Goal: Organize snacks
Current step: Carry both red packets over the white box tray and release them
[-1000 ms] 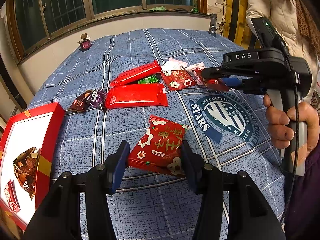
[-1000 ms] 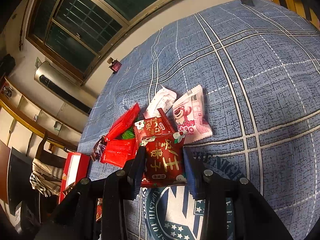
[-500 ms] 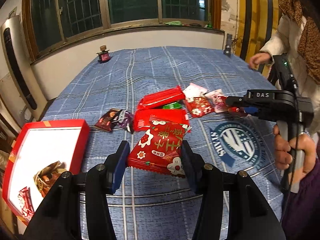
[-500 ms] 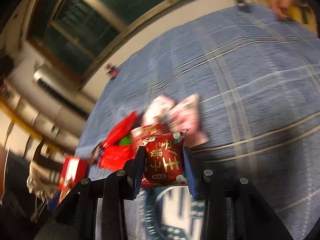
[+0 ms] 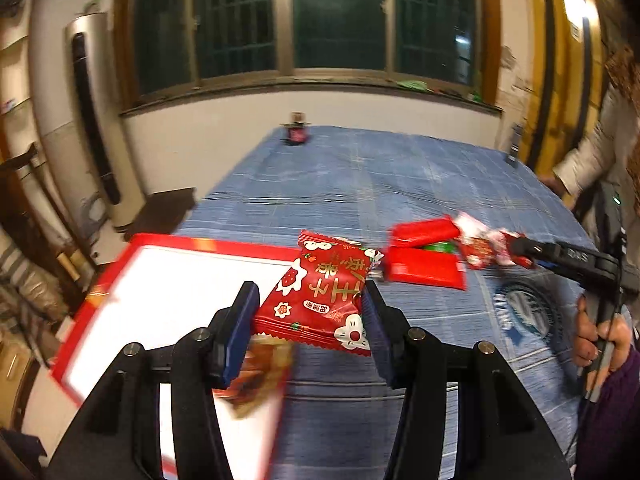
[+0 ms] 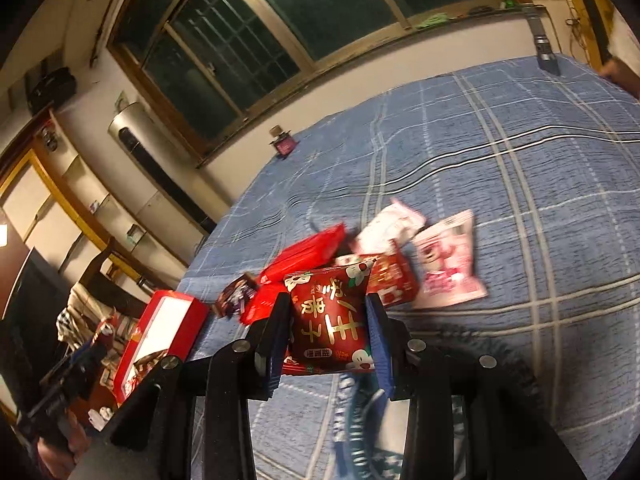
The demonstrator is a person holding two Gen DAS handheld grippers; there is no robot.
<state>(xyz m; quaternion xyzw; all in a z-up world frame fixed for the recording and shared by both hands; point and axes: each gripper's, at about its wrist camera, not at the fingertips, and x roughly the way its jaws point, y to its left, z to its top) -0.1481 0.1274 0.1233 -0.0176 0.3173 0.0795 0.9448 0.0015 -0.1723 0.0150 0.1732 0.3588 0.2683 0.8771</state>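
Observation:
My left gripper (image 5: 310, 312) is shut on a red snack packet with white flowers (image 5: 320, 296), held in the air over the near right edge of a red box with a white inside (image 5: 176, 276). A brown wrapped snack (image 5: 260, 376) lies in that box below the jaws. My right gripper (image 6: 328, 328) is shut on a matching red packet (image 6: 330, 320), lifted above the blue cloth (image 6: 520, 184). In the left wrist view the right gripper (image 5: 520, 250) shows at the right, near the snack pile (image 5: 424, 256).
Loose snacks lie mid-table: long red packs (image 6: 304, 252), a pink bear packet (image 6: 448, 264), a white packet (image 6: 388, 224), a dark wrapper (image 6: 236, 300). A small dark bottle (image 5: 296, 132) stands at the far edge. A person's sleeve (image 5: 584, 160) is at the right. The red box (image 6: 160, 336) sits at the left.
My left gripper has swung left and upward with its packet, from over the cloth to over the red box. My right gripper has lifted its packet slightly and rolled.

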